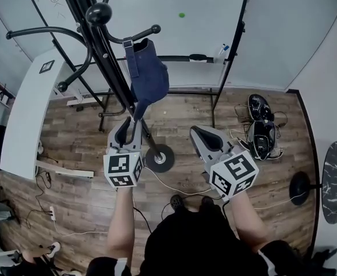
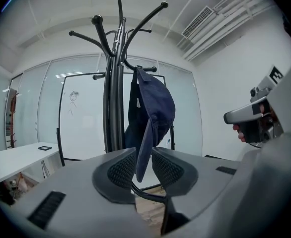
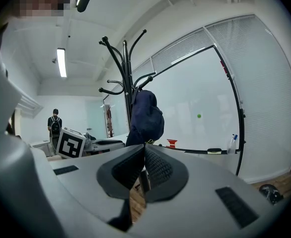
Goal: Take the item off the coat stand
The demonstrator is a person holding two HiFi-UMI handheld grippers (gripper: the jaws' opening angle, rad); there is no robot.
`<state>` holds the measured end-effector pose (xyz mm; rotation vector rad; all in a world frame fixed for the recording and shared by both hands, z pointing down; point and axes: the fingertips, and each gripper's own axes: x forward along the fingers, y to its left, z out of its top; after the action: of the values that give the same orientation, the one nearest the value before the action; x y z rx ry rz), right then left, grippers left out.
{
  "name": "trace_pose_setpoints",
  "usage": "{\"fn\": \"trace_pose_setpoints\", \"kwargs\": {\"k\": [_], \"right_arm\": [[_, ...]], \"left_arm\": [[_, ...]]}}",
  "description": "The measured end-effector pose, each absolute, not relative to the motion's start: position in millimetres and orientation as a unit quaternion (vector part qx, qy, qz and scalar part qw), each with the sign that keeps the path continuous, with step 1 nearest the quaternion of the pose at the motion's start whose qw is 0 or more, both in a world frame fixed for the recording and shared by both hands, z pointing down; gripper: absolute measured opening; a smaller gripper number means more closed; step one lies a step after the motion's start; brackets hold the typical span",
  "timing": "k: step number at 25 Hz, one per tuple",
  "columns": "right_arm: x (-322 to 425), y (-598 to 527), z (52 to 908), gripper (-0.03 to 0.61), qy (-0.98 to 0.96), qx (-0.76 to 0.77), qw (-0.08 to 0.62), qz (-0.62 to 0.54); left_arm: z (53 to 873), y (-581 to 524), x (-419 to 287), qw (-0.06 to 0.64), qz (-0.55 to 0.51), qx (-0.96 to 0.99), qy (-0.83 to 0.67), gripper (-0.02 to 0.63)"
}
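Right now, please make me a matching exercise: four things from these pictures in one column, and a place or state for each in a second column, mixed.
1 cap
2 left gripper
3 right gripper
4 shoes

A fingers shut, nothing between
B on the floor, at the right
C hanging on the coat stand
D fingers apart, the cap's brim between

Pairs: 1-C, 2-D, 3-A, 4-B

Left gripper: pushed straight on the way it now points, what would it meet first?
The dark blue fabric cap hanging on the black metal coat stand: its brim hangs between the left gripper's parted fingers, apparently unpinched. The stand's pole seems next, slightly left; depth unclear.
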<state>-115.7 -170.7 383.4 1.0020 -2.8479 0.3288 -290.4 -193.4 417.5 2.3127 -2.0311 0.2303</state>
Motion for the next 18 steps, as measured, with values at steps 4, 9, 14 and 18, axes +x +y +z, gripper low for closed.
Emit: {"fn": "trace_pose_setpoints", "kwargs": {"k": [4, 9, 14, 18], "right_arm": [[-115, -175, 384, 0.031, -0.934, 0.335, 0.056, 0.11], [-106, -183, 388, 0.031, -0.928, 0.35, 0.059, 0.117], [-101, -191, 388, 0.031, -0.925, 0.357, 0.057, 0.118], [-100, -197, 387, 0.031, -0.924, 0.36, 0.054, 0.119]], "left_arm": [[418, -208, -293, 0.01, 0.088, 0.751, -0.654, 0.143], [419, -225, -291, -0.001, 0.1, 0.754, -0.649, 0.155], [426, -239, -286, 0.004, 0.107, 0.758, -0.643, 0.155], [429, -242, -277, 0.006, 0.107, 0.766, -0.634, 0.15]]}}
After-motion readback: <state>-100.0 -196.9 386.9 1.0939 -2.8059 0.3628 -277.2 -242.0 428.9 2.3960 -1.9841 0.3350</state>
